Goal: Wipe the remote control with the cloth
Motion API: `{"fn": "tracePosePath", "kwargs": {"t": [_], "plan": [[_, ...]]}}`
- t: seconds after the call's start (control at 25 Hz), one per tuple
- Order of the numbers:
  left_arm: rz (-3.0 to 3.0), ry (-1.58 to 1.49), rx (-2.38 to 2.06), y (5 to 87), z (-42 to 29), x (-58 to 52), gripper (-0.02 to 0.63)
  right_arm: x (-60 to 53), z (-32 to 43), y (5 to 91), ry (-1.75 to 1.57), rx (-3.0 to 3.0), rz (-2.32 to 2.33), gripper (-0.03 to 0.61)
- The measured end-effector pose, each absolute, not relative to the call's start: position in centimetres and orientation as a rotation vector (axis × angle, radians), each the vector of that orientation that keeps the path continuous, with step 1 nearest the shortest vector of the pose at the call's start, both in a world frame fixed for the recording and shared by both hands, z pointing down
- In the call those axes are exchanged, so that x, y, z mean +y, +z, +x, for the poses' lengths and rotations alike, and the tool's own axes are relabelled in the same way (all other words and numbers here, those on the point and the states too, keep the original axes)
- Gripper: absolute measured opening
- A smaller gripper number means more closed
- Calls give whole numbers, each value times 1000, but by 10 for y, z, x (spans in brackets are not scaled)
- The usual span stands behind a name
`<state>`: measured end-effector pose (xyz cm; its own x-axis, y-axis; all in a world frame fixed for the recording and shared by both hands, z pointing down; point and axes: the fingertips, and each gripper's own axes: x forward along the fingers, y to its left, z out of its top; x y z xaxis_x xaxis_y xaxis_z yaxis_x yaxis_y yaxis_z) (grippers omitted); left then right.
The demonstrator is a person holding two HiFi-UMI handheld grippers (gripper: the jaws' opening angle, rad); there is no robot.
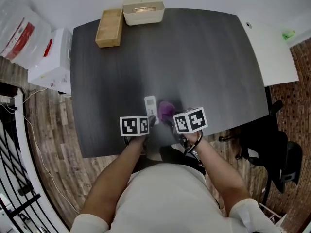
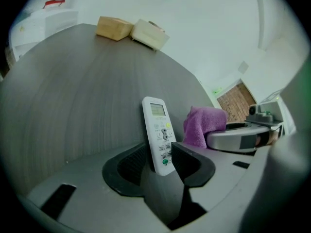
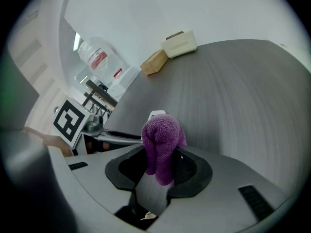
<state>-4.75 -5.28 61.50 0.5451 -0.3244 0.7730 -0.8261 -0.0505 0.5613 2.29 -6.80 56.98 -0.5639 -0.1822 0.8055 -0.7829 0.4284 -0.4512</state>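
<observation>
Dark table (image 1: 204, 57) fills the scene, with a wooden box (image 1: 110, 27) and a cream box (image 1: 143, 10) side by side at its far edge. Close to the near edge, the left gripper (image 2: 159, 152) is clamped across the near end of the white remote control (image 2: 159, 130), display end pointing far. Just right of it, the right gripper (image 3: 160, 157) pinches the bunched purple cloth (image 3: 163, 144) beside the remote.

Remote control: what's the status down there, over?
Left gripper clamps remote control on table. Right gripper holds purple cloth beside it. Nothing in the way.
</observation>
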Motion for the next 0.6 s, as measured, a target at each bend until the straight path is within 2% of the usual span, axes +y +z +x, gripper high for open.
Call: {"fn": "tracePosePath", "kwargs": {"t": [0.28, 0.6], "plan": [[1590, 551, -969, 617, -46, -53, 160, -90, 14, 560, 1023, -2036, 768, 126], [1581, 563, -962, 617, -46, -53, 160, -110, -57, 568, 739, -1968, 485, 126]]}}
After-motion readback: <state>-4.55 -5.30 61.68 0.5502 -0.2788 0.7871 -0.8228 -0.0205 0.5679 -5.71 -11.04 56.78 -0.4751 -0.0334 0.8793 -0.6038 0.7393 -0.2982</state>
